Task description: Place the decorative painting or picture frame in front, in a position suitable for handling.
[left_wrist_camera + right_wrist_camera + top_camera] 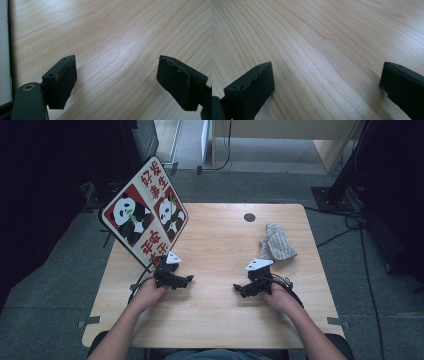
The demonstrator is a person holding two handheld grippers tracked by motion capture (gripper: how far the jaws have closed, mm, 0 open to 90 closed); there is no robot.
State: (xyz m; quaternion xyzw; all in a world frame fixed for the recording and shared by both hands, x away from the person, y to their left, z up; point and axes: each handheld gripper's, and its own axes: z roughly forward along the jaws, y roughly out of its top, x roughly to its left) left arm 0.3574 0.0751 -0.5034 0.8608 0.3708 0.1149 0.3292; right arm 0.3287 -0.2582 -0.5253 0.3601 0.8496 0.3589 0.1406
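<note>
On the wooden table (220, 245) a person's hands hold two black grippers low over the near half. My left gripper (187, 280) points right, toward the table's middle; in the left gripper view (116, 82) its jaws stand wide apart over bare wood. My right gripper (236, 289) points left, facing it, and in the right gripper view (327, 87) its jaws are also spread with nothing between them. A crumpled grey cloth (276, 243) lies on the table's right side, just beyond the right gripper.
A diamond-shaped panda sign (145, 212) with red characters leans over the table's left back corner, close behind the left gripper. A dark round hole (249, 217) sits near the far edge. Cables (350, 227) run on the floor at right.
</note>
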